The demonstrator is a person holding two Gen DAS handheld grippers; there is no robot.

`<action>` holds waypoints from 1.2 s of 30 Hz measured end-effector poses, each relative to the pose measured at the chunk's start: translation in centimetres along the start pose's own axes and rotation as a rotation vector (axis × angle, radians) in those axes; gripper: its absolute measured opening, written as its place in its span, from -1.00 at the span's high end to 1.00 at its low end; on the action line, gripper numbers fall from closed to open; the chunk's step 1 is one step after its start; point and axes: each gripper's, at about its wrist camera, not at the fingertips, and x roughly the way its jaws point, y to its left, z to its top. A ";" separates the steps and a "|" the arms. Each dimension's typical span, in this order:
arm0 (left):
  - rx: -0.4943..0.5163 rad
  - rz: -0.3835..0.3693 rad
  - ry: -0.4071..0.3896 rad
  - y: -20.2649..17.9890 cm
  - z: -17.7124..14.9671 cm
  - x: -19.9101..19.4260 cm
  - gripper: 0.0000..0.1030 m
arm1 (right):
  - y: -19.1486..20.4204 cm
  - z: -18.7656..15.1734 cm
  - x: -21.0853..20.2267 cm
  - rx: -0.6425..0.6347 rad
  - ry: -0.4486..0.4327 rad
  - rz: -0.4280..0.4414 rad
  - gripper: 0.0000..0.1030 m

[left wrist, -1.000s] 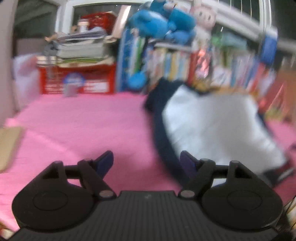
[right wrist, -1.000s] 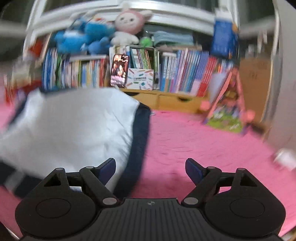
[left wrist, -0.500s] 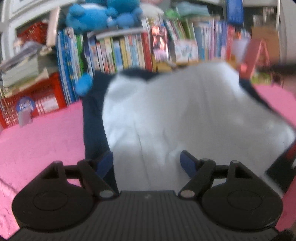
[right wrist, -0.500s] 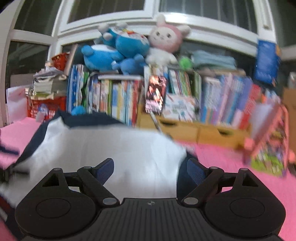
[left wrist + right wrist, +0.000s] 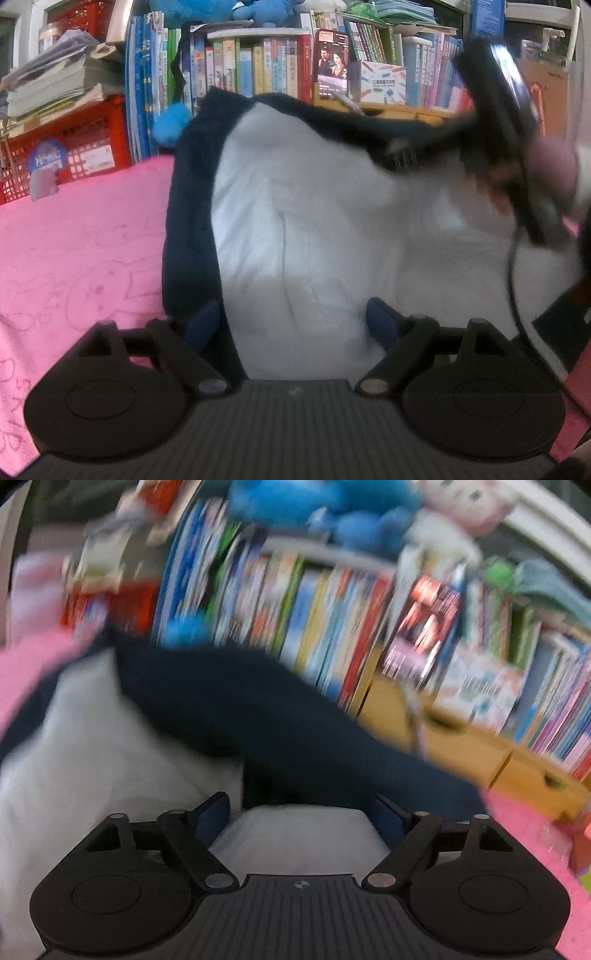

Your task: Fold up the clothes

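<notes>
A white garment with dark navy trim lies spread on a pink blanket. My left gripper hovers over its near edge, jaws opening, with white cloth below the gap and nothing pinched. The blurred black body of my right gripper reaches in from the upper right over the garment's far navy edge, a hand behind it. In the right wrist view, my right gripper has its jaws closing. White cloth lies between the fingers and a navy fold just beyond; the pads do not press on it.
A packed bookshelf runs along the back, close behind the garment. A red crate under stacked papers stands at the left. Wooden drawers sit under the books, and plush toys sit on top.
My left gripper swung from the bare pink blanket onto the garment, then settled, its jaws a little wider. My right gripper swept left across the garment to the navy far edge and rolled.
</notes>
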 end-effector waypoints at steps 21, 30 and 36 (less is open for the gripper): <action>-0.011 -0.012 -0.006 -0.1 0.4 -0.3 -0.75 | 5.6 6.8 -1.1 -0.291 -0.247 -0.128 0.89; -0.005 -0.012 -0.014 0.0 0.2 -0.5 -0.75 | -15.2 5.1 -14.1 0.148 -0.332 -0.619 0.87; 0.001 -0.006 -0.014 -0.1 0.2 -0.5 -0.76 | -28.9 -6.2 -15.6 0.574 0.076 -0.729 0.36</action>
